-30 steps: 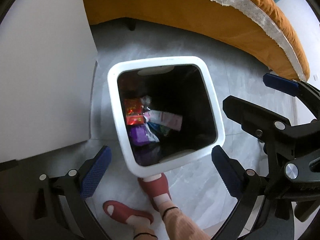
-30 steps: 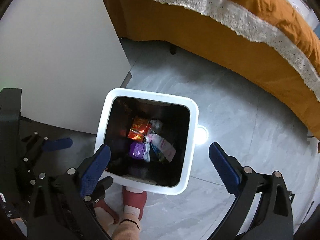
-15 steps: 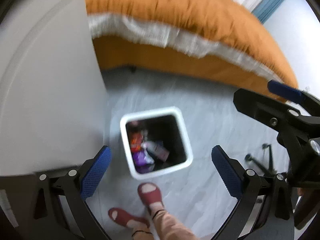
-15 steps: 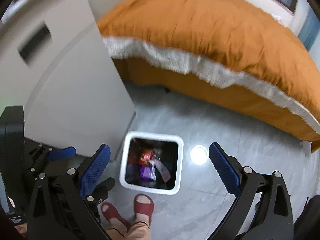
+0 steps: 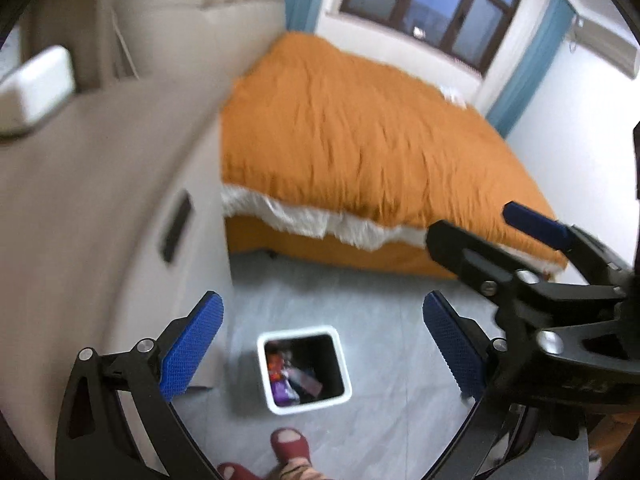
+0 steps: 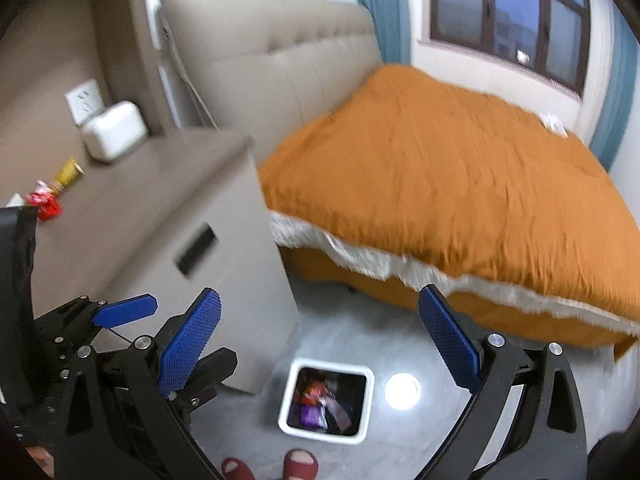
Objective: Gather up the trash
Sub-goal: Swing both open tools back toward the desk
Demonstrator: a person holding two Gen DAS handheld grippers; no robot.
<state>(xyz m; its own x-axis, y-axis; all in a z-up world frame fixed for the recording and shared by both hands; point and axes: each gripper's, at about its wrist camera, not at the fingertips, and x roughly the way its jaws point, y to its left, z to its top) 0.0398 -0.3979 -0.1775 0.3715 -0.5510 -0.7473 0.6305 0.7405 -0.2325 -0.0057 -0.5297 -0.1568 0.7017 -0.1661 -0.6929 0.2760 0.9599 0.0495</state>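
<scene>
Both tongs, left (image 5: pixel 320 344) and right (image 6: pixel 318 340), gape wide and empty above the white trash bin (image 6: pixel 327 405) at 6 o'clock.

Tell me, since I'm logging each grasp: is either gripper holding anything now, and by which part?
Nothing is held. The left gripper and right gripper both have jaws wide apart with nothing between them, high above the trash bin.

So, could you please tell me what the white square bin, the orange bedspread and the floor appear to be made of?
White square bin: likely plastic, with a smooth, even rim and a dark liner or interior. Orange bedspread: soft fabric, matte and rippled, with a pale fringed trim; the blur hides its weave. Grey floor: probably polished tile or stone, since it mirrors a bright lamp spot.
</scene>
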